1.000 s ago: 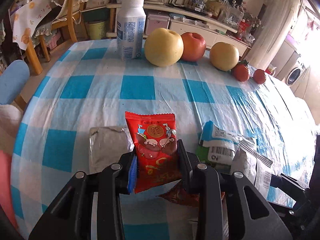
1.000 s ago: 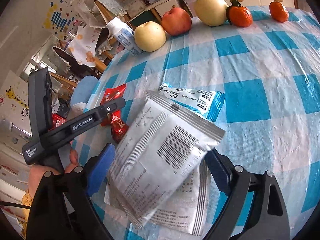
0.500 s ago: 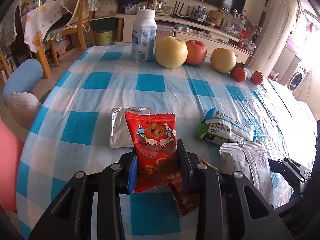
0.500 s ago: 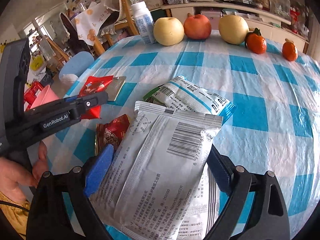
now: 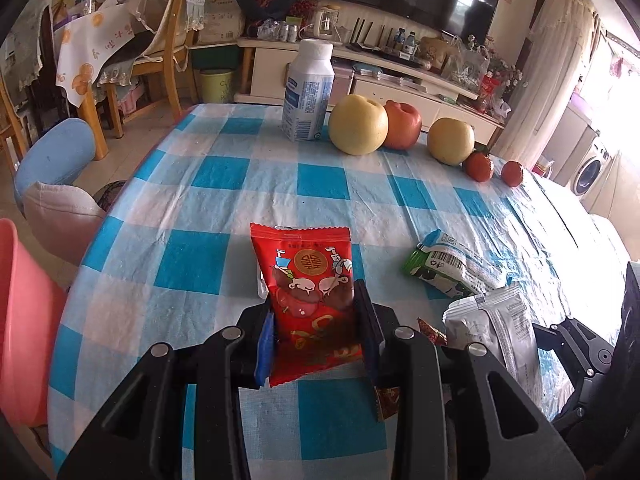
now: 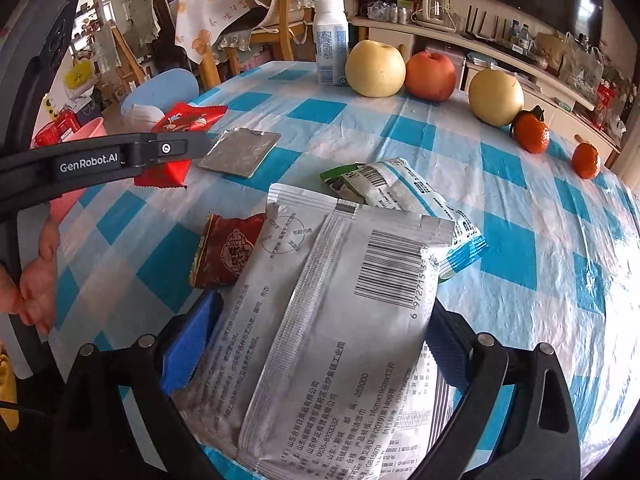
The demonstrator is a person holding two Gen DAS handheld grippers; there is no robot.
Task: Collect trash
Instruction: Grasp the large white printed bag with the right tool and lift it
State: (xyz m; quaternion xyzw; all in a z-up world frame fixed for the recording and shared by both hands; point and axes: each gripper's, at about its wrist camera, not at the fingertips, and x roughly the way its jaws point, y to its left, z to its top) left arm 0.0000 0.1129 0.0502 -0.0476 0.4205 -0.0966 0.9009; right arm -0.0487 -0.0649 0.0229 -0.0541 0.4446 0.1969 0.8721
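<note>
My left gripper (image 5: 314, 300) is shut on a red snack packet (image 5: 304, 268), held upright above the checked tablecloth (image 5: 192, 260). The right wrist view shows that packet (image 6: 188, 114) from the side, at the left. My right gripper (image 6: 320, 320) has a large silver packet (image 6: 328, 300) spanning its blue pads (image 6: 192, 340). Its jaws are opening, and the pads still touch the packet's edges. Under it on the cloth lie a white, blue and green wrapper (image 6: 404, 192), a small dark red packet (image 6: 228, 252) and a silver foil square (image 6: 240, 152).
A white bottle (image 5: 308, 92), two yellow pears (image 5: 358, 124), a red apple (image 5: 402, 126) and two small oranges (image 5: 478, 166) line the far side of the table. A pink bin (image 5: 24, 320) stands off the left edge, beside a blue chair (image 5: 56, 156).
My left gripper drew back toward the left with the red packet, which now hides the foil square. The right gripper rolled level, still carrying the silver packet.
</note>
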